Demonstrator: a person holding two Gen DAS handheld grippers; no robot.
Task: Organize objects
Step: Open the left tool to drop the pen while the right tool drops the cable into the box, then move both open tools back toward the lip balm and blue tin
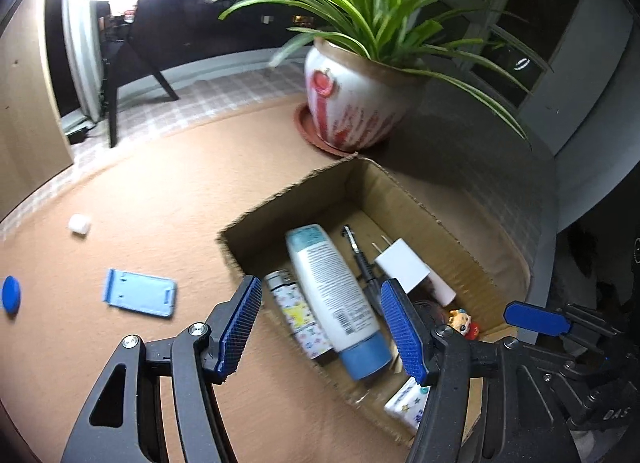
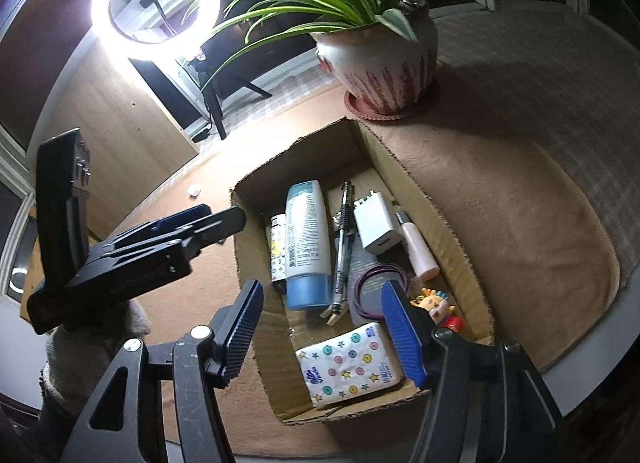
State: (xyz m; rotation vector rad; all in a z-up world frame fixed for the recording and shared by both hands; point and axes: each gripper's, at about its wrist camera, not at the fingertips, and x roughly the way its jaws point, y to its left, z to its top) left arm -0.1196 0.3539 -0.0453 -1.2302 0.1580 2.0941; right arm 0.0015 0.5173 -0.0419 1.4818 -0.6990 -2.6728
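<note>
An open cardboard box (image 1: 492, 259) (image 2: 448, 235) stands on the tan table. It holds a white tube with a blue cap (image 1: 334, 295) (image 2: 306, 239), a patterned lighter (image 1: 298, 313), a black pen (image 2: 343, 239), a white charger (image 2: 378, 229), a pink tube (image 2: 418, 249), a tissue pack (image 2: 352, 369), a toy figure (image 2: 440, 309) and hair bands (image 2: 380, 283). My left gripper (image 1: 324, 327) is open and empty above the box's near left wall. My right gripper (image 2: 324, 337) is open and empty above the box's near end. The left gripper also shows in the right wrist view (image 2: 216, 221).
On the table left of the box lie a light blue phone stand (image 1: 140, 293), a blue round cap (image 1: 11, 295) and a small white object (image 1: 79, 224). A potted spider plant (image 1: 356, 103) (image 2: 384, 59) stands behind the box. A ring light (image 2: 154, 9) stands far left.
</note>
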